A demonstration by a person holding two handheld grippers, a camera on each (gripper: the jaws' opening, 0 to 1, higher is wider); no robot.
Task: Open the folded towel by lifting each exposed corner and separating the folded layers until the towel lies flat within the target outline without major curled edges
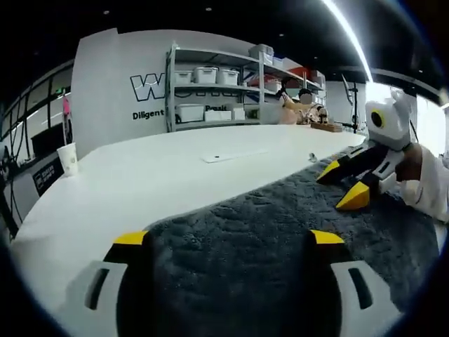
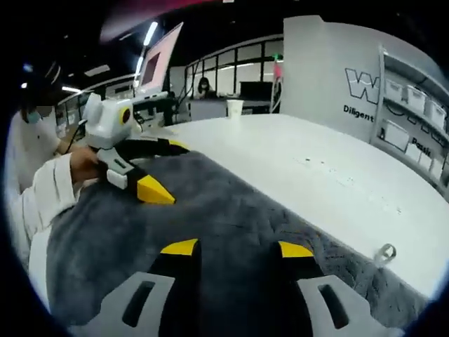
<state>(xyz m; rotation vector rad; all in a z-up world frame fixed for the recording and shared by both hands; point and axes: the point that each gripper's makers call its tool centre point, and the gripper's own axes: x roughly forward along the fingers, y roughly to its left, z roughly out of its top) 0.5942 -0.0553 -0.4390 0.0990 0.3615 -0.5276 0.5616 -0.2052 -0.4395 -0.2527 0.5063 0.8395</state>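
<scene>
Towel (image 1: pixel 280 232): dark grey, spread on the white table (image 1: pixel 161 175), directly under and ahead of both claws.

Left claw (image 1: pixel 229 239): jaws wide apart, nothing between them but towel pile below; holds nothing. Towel edge runs across just beyond its tips, table past that.

Right claw (image 2: pixel 237 248): jaws parted, empty, low over the towel. Towel edge lies to its right, near a small metal ring (image 2: pixel 385 253) on the table.

Judgement: each claw is nearest its own side's edge; the next corner lift should start there.
</scene>
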